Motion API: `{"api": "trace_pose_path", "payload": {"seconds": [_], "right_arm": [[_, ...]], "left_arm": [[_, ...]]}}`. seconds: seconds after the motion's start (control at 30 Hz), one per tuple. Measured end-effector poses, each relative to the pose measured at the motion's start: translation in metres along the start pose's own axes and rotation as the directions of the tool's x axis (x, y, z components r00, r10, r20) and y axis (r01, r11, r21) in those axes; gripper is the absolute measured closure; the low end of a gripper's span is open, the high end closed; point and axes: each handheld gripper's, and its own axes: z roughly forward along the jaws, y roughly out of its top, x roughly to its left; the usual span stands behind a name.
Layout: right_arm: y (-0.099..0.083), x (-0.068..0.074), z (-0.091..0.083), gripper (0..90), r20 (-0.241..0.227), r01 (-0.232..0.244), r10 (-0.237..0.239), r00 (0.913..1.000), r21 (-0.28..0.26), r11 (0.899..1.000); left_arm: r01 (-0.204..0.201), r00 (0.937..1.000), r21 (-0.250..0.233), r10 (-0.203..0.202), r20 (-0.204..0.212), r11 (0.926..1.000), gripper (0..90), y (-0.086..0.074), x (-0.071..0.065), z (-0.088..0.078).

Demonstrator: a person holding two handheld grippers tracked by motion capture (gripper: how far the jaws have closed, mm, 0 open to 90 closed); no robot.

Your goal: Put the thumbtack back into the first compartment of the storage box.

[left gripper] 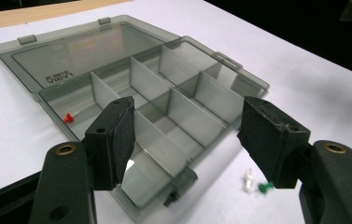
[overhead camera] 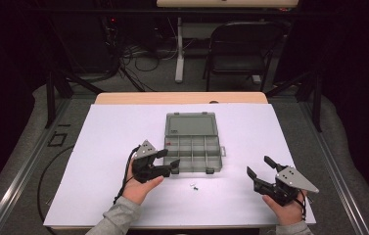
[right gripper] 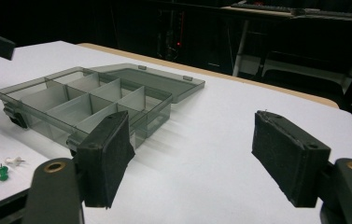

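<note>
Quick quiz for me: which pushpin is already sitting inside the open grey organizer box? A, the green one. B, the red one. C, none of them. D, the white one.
B: the red pushpin lies in a compartment of the organizer box, near its hinged lid, while the green pushpin and white pushpin lie on the white table cover outside the front edge.

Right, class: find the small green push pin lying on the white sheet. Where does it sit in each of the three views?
High view: the green push pin lies just below the box's front edge, centre.
Left gripper view: lower right, beside the right jaw's pad.
Right gripper view: lower left.
Shared landmark: the open smoky-grey plastic compartment box, with a white push pin beside the green one.
</note>
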Motion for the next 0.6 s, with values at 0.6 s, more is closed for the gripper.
{"api": "trace_pose_path", "payload": {"seconds": [0.6], "right_arm": [[0.001,-0.001,-0.001,27.6,-0.003,0.004,-0.004,1.0,-0.012,1.0]], "left_arm": [[-0.058,0.9983,0.03,0.058,-0.012,0.9979,38.2,-0.009,-0.016,0.003]]}}
